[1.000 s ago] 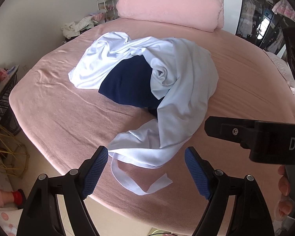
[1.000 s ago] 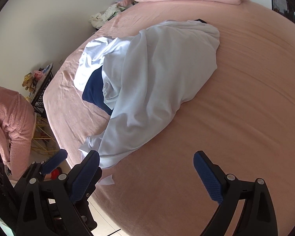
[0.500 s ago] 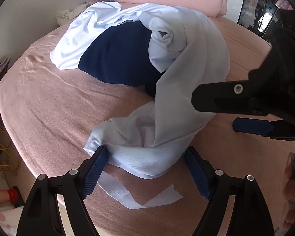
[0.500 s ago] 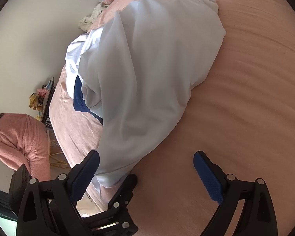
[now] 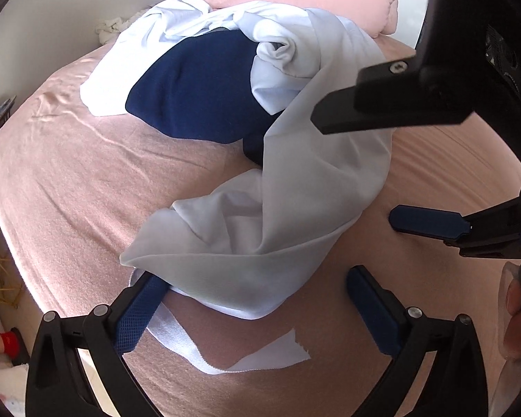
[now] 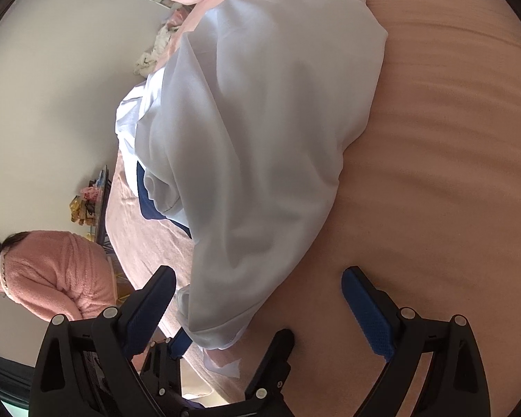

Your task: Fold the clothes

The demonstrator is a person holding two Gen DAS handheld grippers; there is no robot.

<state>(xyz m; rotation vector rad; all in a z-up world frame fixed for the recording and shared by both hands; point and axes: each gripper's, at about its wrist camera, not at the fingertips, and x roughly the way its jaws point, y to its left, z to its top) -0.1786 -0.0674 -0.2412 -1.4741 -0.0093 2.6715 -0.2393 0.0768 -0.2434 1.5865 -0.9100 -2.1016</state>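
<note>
Clothing, two pieces, unfolded, heaped together on pink bed [image 5: 69, 187]. Leftmost: left gripper [image 5: 253, 309], jaws just opened to full width, hem of pale blue garment [image 5: 295, 180] lying between them; left pad sits against the cloth edge, no pinch, nothing held. Middle: navy garment [image 5: 194, 93], crumpled, partly buried under the pale blue one; loose white strip [image 5: 246, 358] trails near bed edge. Right: right gripper [image 6: 257, 312], jaws wide apart, empty, over the same garment's lower corner [image 6: 218, 326]. Status, judged: folding not begun; both pieces need separating, spreading flat, then folding.
</note>
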